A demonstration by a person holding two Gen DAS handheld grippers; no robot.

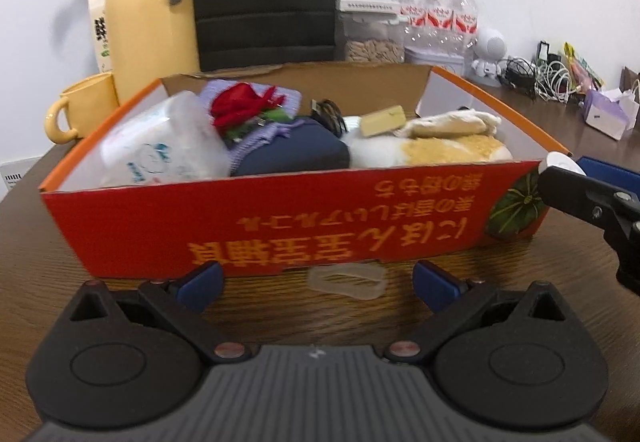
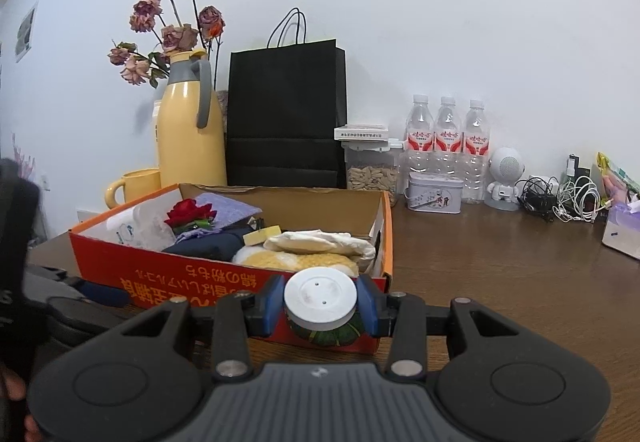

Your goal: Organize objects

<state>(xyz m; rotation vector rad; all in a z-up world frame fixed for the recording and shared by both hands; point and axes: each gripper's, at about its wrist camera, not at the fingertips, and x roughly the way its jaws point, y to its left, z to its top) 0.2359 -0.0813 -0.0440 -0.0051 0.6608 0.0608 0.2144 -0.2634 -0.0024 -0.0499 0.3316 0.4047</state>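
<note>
Two grippers: right gripper (image 2: 321,306) clamps a white disc (image 2: 320,301), hiding the box (image 2: 168,274) corner; left gripper (image 1: 318,284) fingers (image 1: 200,282) spread over a blurred clear ring (image 1: 347,282) on open table (image 2: 500,270).

A dark wood-grain desk (image 2: 500,274) carries an orange cardboard box (image 2: 224,278) near its front, with a clear plastic ring (image 1: 347,281) lying just before it. Along the wall stand a yellow mug (image 2: 134,185), a yellow thermos jug (image 2: 190,137), a black paper bag (image 2: 286,113), a seed jar (image 2: 372,171), a tin (image 2: 434,195), three water bottles (image 2: 446,149), a white robot figure (image 2: 505,177), tangled cables (image 2: 560,199) and a tissue box (image 2: 622,230).
</note>
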